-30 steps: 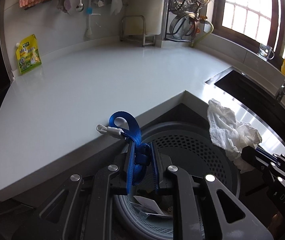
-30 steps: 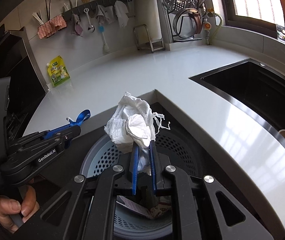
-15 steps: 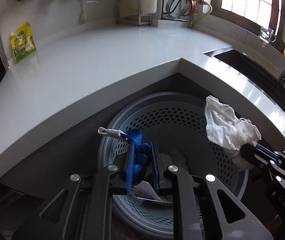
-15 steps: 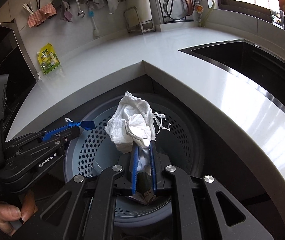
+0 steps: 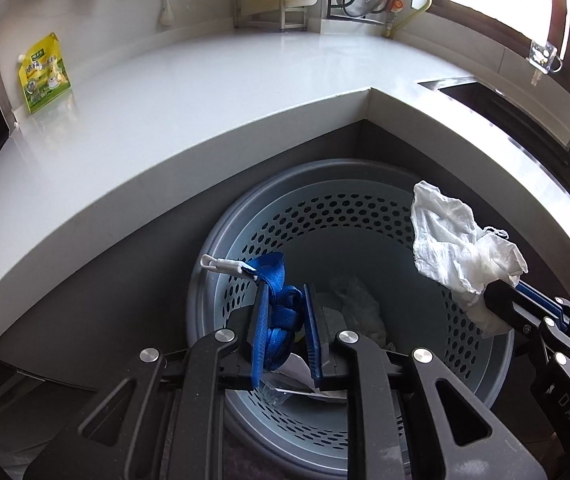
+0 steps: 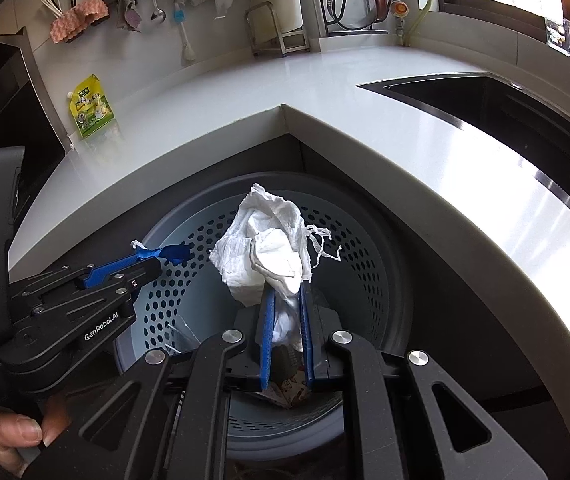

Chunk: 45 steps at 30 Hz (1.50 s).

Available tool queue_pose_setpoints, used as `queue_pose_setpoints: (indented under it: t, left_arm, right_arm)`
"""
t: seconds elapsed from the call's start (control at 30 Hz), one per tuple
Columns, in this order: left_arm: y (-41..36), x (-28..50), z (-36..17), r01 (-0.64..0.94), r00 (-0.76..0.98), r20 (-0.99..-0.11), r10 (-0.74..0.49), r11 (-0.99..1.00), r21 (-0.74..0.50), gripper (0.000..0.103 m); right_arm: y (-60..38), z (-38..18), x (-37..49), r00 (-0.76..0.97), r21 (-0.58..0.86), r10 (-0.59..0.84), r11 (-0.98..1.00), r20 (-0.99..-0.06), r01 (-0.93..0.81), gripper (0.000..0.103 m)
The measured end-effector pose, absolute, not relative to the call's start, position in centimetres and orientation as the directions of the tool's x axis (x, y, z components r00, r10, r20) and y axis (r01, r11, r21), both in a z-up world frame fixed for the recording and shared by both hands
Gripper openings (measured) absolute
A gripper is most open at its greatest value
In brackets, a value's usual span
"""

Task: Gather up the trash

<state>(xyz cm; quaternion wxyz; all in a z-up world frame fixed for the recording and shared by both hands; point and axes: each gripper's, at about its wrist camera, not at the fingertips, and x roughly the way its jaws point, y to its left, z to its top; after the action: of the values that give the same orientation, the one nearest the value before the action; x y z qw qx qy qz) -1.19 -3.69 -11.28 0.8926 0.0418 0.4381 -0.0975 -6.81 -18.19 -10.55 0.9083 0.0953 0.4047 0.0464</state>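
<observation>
The blue strap (image 5: 281, 312) is bunched between the pads of my left gripper (image 5: 284, 320), clamped there, with its white plastic clip (image 5: 223, 266) sticking out up and to the left, over the near-left rim of the bin. My right gripper (image 6: 287, 320) is clamped on a crumpled white paper towel (image 6: 263, 256), which stands up past the fingertips with loose torn threads trailing off its right side. Both loads hang directly above the open mouth of the round grey bin (image 5: 365, 216), the one with perforated walls tucked under the inside corner of the white counter (image 5: 205, 92). So the relation that matters is straight down: the bin lies below both sets of jaws, and neither piece touches it. The towel sits nearer the middle of the opening; the strap's long axis runs forward and left, so its clip end is the part closest to the rim. I judge that opening the jaws is all that remains, though the clip may catch the edge. Paper scraps (image 5: 359, 308) already lie at the bottom. A yellow-green pouch (image 5: 43, 74) leans against the wall, well apart.
</observation>
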Motion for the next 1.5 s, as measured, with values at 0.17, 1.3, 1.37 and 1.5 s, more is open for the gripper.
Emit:
queue_pose_setpoints:
  t: [0.17, 1.3, 1.37, 1.5]
  left_arm:
    - [-3.5, -1.1, -11.3, 0.208, 0.595, -0.790, -0.146, 0.978, -0.024, 0.020]
    - [-2.8, -1.8, -10.7, 0.182, 0.632, -0.766, -0.118, 0.983, -0.002, 0.071]
    - [-2.8, -1.8, -10.6, 0.179, 0.633, -0.766, -0.117, 0.984, -0.003, 0.072]
    - [-2.7, -1.8, -10.6, 0.180, 0.631, -0.766, -0.119, 0.984, -0.004, 0.072]
  right_arm:
    - [-18.2, -10.6, -6.7, 0.666, 0.213, 0.168, 0.977, -0.726, -0.015, 0.013]
    - [-19.6, -10.1, -7.3, 0.696, 0.226, 0.148, 0.974, -0.702, 0.021, 0.045]
    - [-19.6, -10.1, -7.3, 0.697, 0.225, 0.148, 0.974, -0.702, 0.021, 0.046]
    - [-19.6, -10.1, -7.3, 0.696, 0.222, 0.144, 0.975, -0.703, 0.022, 0.046]
